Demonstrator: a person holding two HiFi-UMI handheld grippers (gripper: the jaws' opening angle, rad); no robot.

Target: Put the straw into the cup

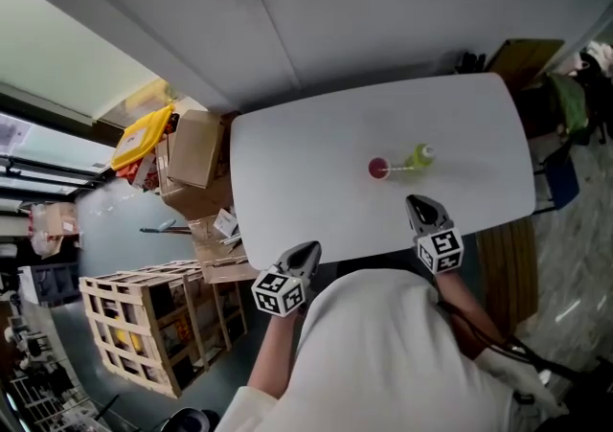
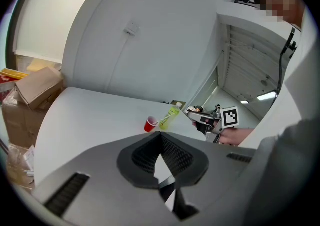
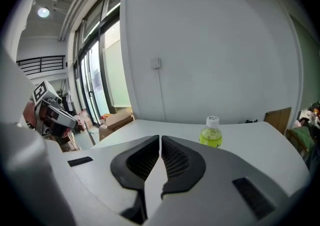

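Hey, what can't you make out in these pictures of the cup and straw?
The straw: head and left gripper views, too small to tell whether its end sits in the red cup or beside it.
The red cup: right gripper view, hidden behind the right gripper's shut fingers.
The bottle's base: right gripper view, cut off by those fingers.

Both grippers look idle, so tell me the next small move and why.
Probably advance the right gripper toward the thin white straw, opening its jaws. Both grippers' jaws are shut and empty; the straw shows between the small red cup and the yellow-green plastic bottle, nearer the right than the left gripper.
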